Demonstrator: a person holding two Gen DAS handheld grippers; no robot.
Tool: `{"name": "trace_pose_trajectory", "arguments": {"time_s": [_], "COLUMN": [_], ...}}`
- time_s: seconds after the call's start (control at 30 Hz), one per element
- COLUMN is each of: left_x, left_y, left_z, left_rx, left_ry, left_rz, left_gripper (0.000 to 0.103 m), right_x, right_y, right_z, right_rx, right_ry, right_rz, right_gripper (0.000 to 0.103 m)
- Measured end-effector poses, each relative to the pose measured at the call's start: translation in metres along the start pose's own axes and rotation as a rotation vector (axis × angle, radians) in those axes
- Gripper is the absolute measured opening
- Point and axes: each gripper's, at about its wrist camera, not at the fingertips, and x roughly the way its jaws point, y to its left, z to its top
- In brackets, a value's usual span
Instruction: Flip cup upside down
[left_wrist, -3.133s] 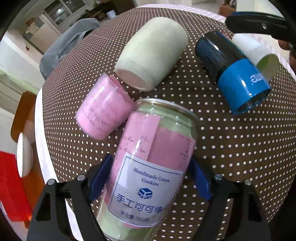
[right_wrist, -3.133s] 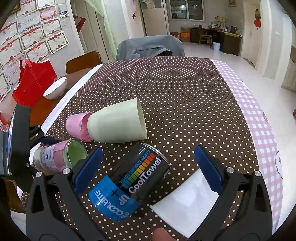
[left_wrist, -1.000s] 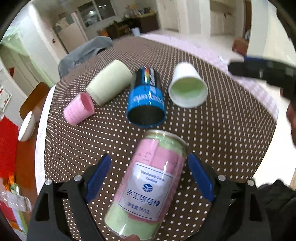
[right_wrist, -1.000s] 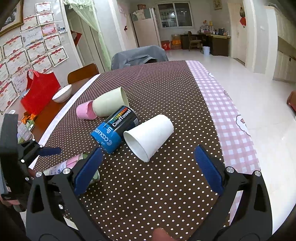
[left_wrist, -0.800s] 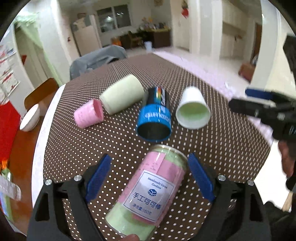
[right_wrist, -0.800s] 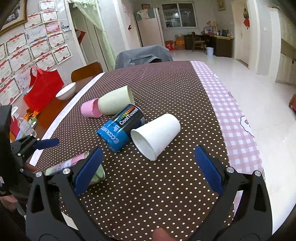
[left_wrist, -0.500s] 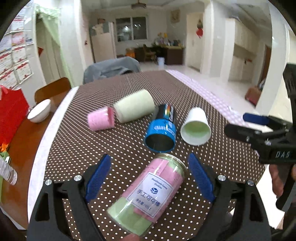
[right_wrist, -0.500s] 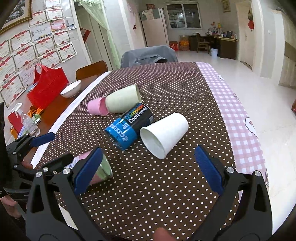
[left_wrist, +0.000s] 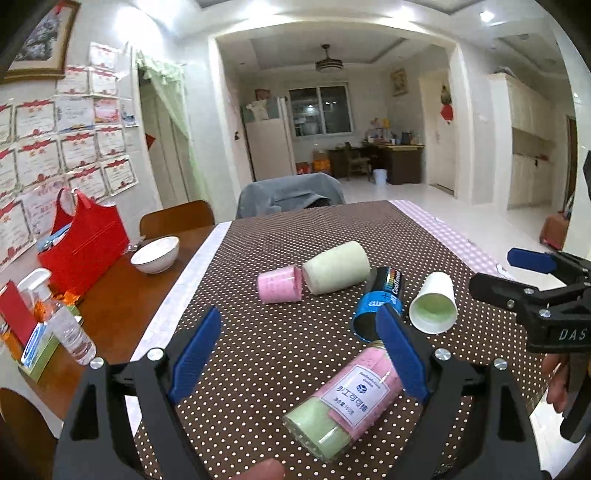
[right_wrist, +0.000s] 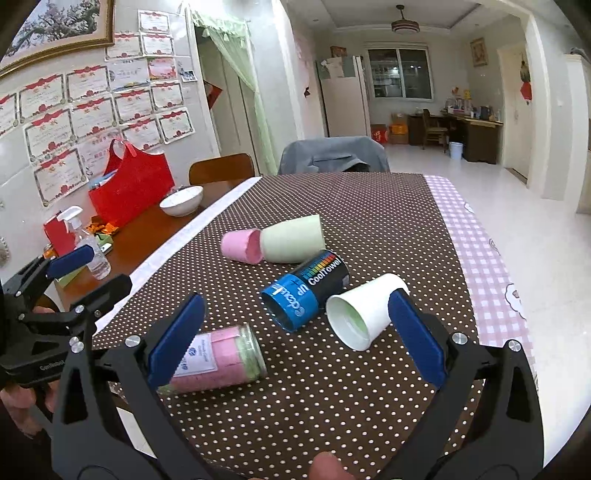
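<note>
five containers lie on their sides on the tabletop, which is covered by a brown cloth with white dots. nearest the cameras is a clear cookie jar with pink and green paper inside and a white label; it lies between and below the left gripper, whose jaws are spread wide and touch nothing. the right gripper likewise hangs above the tabletop with its jaws released and empty.

beyond the jar lies a black and blue cooltowel can, its open blue end toward the cameras. just beside it, on the right, is a white paper cup with a pale green inside, mouth facing the cameras and tipped toward the near edge. farther back a pale green cup lies with its base toward a smaller pink cup; the two look to be touching. no cup stands upside down.

at the left, on bare brown wood past the cloth's edge, sit a white bowl, a red bag and a clear plastic bottle. in the right wrist view the left gripper shows at the far left, and in the left wrist view the right gripper shows at the far right.
</note>
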Motion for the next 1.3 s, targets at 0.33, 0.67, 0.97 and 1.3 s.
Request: {"name": "trace_pose_trajectory", "arguments": {"time_s": [0.33, 0.67, 0.97, 1.3], "left_x": [-0.024, -0.040, -0.044, -0.042], "left_y": [0.008, 0.020, 0.024, 0.044], "left_z": [0.002, 0.005, 0.005, -0.003], "left_rx": [-0.028, -0.083, -0.094, -0.155], "left_ry": [-0.068, -0.095, -0.100, -0.095], "left_rz": [0.035, 0.054, 0.063, 0.107], "left_gripper": [0.085, 0.095, 0.095, 0.095], "right_x": [-0.009, -0.017, -0.001, 0.025], "right_y": [0.014, 0.032, 0.043, 0.059], "right_z": [0.009, 0.013, 0.014, 0.007], "right_rx": [-0.049, -0.161, -0.281, -0.486], "right_ry": [0.002, -0.047, -0.002, 0.102], "right_rz": [0.021, 0.069, 0.117, 0.206], "right_gripper": [0.097, 0.097, 0.097, 0.097]}}
